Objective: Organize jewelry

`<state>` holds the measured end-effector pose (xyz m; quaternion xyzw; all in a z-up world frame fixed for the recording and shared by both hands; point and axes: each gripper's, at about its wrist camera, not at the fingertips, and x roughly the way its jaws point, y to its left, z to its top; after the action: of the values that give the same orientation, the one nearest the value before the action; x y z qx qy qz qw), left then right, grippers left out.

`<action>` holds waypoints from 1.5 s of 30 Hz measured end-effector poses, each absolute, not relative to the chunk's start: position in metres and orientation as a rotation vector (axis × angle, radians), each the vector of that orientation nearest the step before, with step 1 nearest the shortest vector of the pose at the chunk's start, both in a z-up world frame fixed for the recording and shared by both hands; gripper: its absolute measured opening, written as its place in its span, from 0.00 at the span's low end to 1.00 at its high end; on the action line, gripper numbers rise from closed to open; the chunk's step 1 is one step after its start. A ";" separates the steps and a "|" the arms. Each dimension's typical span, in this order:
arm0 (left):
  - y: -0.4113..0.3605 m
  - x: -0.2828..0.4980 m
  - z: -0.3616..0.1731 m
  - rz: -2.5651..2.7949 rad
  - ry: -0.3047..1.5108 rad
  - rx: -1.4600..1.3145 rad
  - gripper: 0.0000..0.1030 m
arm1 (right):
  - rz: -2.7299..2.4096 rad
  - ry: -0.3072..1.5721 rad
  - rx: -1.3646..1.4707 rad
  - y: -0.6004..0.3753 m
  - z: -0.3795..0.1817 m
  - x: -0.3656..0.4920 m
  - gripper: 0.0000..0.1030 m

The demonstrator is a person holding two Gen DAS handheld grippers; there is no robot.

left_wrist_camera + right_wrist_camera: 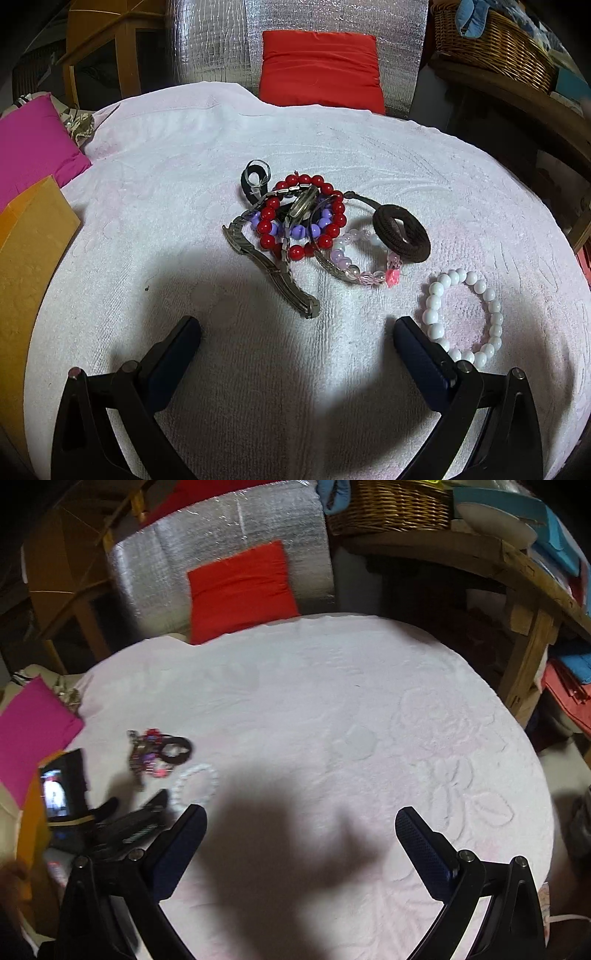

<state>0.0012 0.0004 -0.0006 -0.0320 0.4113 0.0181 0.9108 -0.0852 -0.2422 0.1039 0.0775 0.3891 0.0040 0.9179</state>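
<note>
White towelling (184,184) covers the table, with a red cushion (320,68) at the far edge. Mid-table lies a tangle: red bead bracelet (301,218), metal watch (275,275), brown hair tie (400,230). These look light and slippery and likely to snag. The separate white bead bracelet (463,314), near right, seems the easiest pinch, across one strand. Left gripper (297,326) hovers near the tangle with jaws wide. Right gripper (301,816) hangs wide over bare cloth.

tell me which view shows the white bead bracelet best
The left wrist view: the round white bead bracelet lies close and sharp on the white towel, each bead distinct. The right wrist view shows it only small and blurred at far left.
</note>
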 end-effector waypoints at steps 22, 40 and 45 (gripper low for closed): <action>0.065 -0.236 0.213 0.204 0.665 -0.004 1.00 | 0.138 0.622 0.026 -0.161 0.216 -0.234 1.00; 0.065 -0.257 0.244 0.328 0.515 0.106 1.00 | 0.122 0.678 0.033 -0.148 0.209 -0.226 1.00; 0.066 -0.254 0.243 0.353 0.502 0.114 1.00 | 0.121 0.695 0.030 -0.149 0.207 -0.217 1.00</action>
<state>-0.2544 0.0664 0.2430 0.0562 0.2469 0.1734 0.9517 -0.2174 -0.1495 0.2070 0.0146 0.3403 0.0594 0.9383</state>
